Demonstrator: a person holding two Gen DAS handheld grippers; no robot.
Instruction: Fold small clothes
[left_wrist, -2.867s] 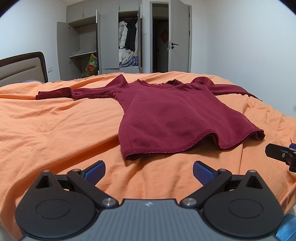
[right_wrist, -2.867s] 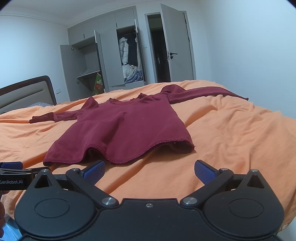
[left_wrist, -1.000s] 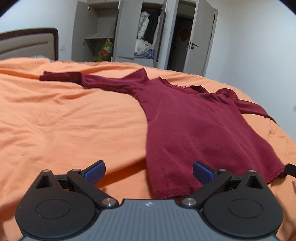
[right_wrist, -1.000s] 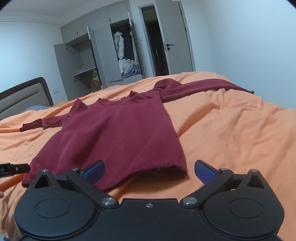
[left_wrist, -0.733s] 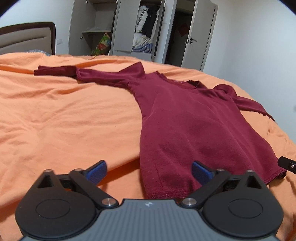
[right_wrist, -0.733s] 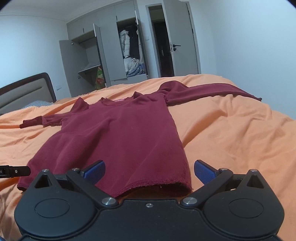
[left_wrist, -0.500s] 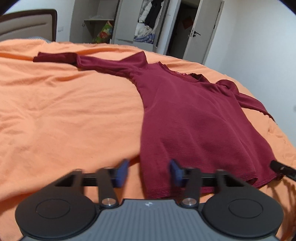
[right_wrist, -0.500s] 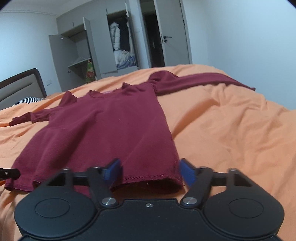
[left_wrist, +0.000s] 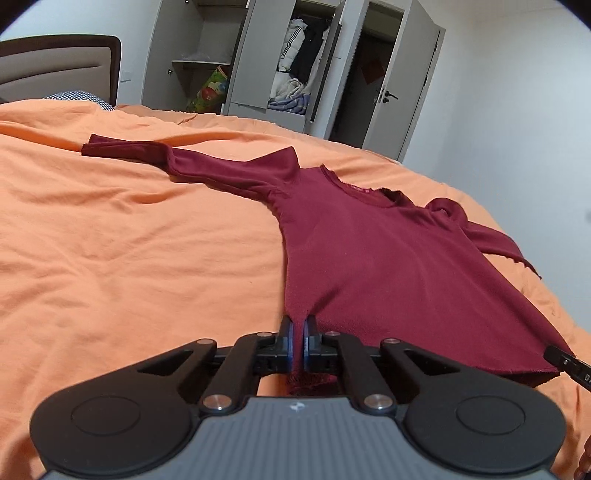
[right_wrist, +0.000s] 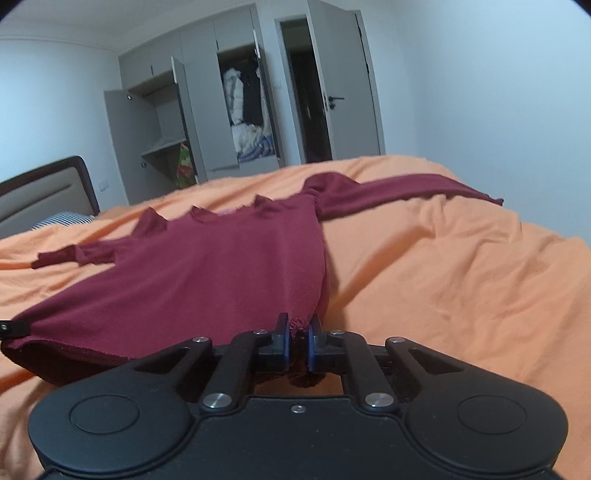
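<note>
The left gripper (left_wrist: 299, 334) and right gripper (right_wrist: 298, 334) each pinch a hem corner of the dark-red long-sleeved knit top (left_wrist: 388, 266) on the orange-sheeted bed (left_wrist: 129, 258).

Top (left_wrist: 388, 258) was dark maroon all over, plain, with a bit of pink at the neckline. Bed sheet (left_wrist: 129, 240) was plain orange. Left gripper (left_wrist: 298, 345) and right gripper (right_wrist: 298, 345) bodies were black, fingers (left_wrist: 289, 341) lined with blue pads. Headboard (left_wrist: 55, 70) was beige with dark brown frame. Pillow (right_wrist: 62, 218) had a dark-and-white check. Wardrobe (right_wrist: 192, 110) was grey, walls white-bluish. A multicoloured bag (left_wrist: 207, 88) sat in the wardrobe.
</note>
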